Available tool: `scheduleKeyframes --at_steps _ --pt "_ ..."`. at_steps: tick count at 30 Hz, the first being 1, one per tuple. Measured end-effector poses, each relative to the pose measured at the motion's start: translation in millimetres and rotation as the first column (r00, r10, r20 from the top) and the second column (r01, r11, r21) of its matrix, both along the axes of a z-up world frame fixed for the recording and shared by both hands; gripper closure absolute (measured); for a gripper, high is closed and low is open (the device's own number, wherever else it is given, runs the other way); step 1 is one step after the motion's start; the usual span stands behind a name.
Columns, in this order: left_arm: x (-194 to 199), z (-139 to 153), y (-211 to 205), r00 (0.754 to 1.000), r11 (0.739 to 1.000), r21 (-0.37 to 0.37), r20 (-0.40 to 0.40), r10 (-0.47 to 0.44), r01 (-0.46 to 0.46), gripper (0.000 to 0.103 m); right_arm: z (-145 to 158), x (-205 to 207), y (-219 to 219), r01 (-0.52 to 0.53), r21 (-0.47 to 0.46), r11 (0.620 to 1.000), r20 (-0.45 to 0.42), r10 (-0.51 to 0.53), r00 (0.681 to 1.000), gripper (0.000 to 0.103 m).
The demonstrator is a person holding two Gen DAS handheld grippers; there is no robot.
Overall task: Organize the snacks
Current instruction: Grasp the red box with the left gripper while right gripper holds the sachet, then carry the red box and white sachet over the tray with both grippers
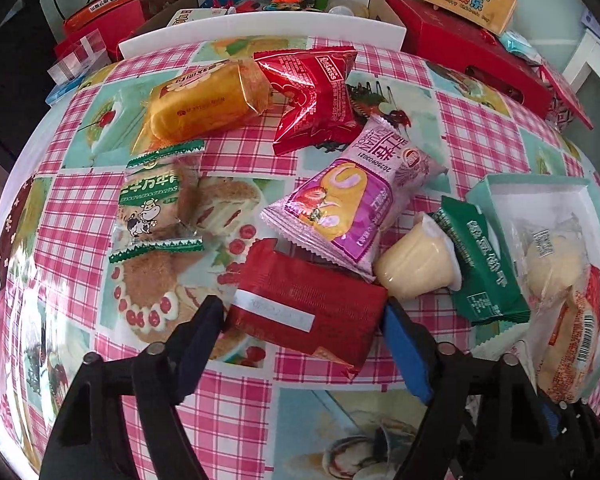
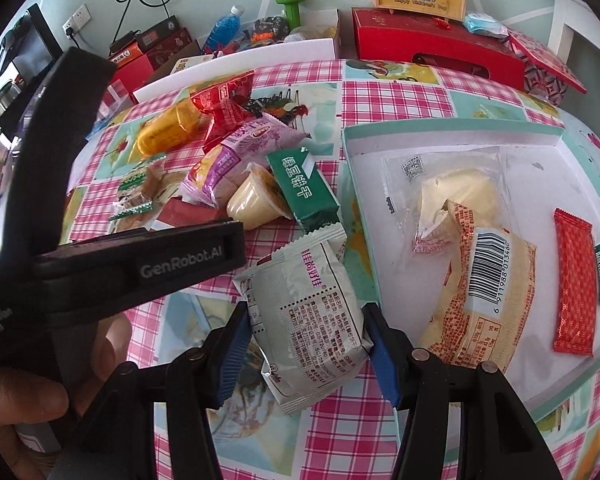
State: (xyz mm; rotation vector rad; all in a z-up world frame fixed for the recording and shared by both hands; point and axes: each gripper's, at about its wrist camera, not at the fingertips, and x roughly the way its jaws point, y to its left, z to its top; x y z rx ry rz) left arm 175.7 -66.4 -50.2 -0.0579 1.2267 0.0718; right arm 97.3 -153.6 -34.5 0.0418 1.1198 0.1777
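The tablecloth (image 1: 252,148) is showing a pink-and-white check broken by pale teal panels printed with cakes and fruit. The flat packet (image 1: 304,316) is appearing dark red with a white label strip. The long pouch (image 1: 352,204) is displaying purple and pink with an orange swirl. The pudding cup (image 1: 416,268) is showing pale yellow. The biscuit pack (image 1: 484,264) is presenting dark green with white characters. The bread wrapper (image 1: 204,100) is appearing orange-gold. The held packet (image 2: 308,320) is showing silver-grey with magenta print. The tray (image 2: 452,134) is appearing white with a mint-green rim. The gripper pads (image 2: 384,360) are showing blue on black.
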Motion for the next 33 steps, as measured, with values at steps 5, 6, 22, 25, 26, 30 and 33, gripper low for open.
scheduleKeyframes --at_steps 5,6,22,25,26,30,33 --pt "3.2 -8.7 -5.6 1.000 1.000 -0.001 -0.004 -0.002 0.002 0.026 -1.5 1.0 0.2 0.000 0.001 1.000 -0.001 0.000 1.000 0.044" --pt "4.1 -8.8 -6.6 1.000 1.000 -0.002 -0.002 -0.002 0.002 0.027 -1.4 0.9 0.2 0.000 0.001 1.000 -0.001 0.000 1.000 0.044" --pt "-11.9 -1.9 10.7 1.000 1.000 -0.019 -0.008 0.007 -0.007 0.033 -1.0 1.1 0.9 -0.001 -0.002 1.000 -0.001 0.001 1.000 0.044" --pt "-15.3 7.8 15.6 1.000 1.000 -0.025 0.007 0.008 -0.008 0.033 -0.2 0.7 1.0 0.000 0.000 1.000 0.002 0.000 1.000 0.044" --pt "-16.7 10.7 16.8 1.000 1.000 -0.027 0.013 0.008 -0.007 0.033 0.7 0.4 0.7 0.000 0.003 1.000 0.005 0.000 1.000 0.044" --pt "-24.2 29.2 22.7 0.999 1.000 -0.030 0.045 0.005 -0.003 0.033 9.3 -3.3 -0.8 0.001 0.021 1.000 0.031 -0.002 1.000 0.044" --pt "-30.8 43.5 26.3 0.997 0.999 -0.035 0.083 0.006 -0.003 0.033 18.9 -6.1 -2.8 0.005 0.034 0.999 0.062 -0.007 0.998 0.044"
